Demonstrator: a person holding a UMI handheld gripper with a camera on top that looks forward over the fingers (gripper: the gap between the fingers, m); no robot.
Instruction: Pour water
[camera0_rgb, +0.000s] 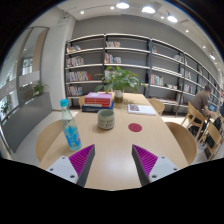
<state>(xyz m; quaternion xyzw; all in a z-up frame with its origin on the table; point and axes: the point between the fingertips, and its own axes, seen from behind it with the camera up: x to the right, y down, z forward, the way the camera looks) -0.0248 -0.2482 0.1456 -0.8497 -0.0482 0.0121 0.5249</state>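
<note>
We look along the gripper (111, 165) into a library room. Tall bookshelves (140, 62) fill the far wall, and a person (205, 100) sits at the far right. Nearer, a pale wooden desk (110, 140) spreads ahead of us, with chairs (186, 140) tucked round it.

On the desk's far end stand a leafy plant (122, 79), a stack of books (98, 99) and a flat book (141, 109). Towards the middle sit a mug (106, 119) and, just right of it, a round red coaster (135, 127). A water bottle (70, 128) with blue liquid and a cap on top stands upright to the left, beyond the left finger and near the mug.

The jaws are apart and hold nothing; their pads (81, 159) frame bare wood.

We judge that the pour has not begun, and reaching for the bottle comes first. To do it well, we would swing left, bring the jaws level around the bottle's body below the label, and close squarely so it stays upright. The cap may need removing; we cannot tell whether it is sealed.

The bottle stands fairly close to the desk's left edge, so a nudge outward risks a fall. Open wood lies between bottle and mug, giving clear room to carry and tilt.
</note>
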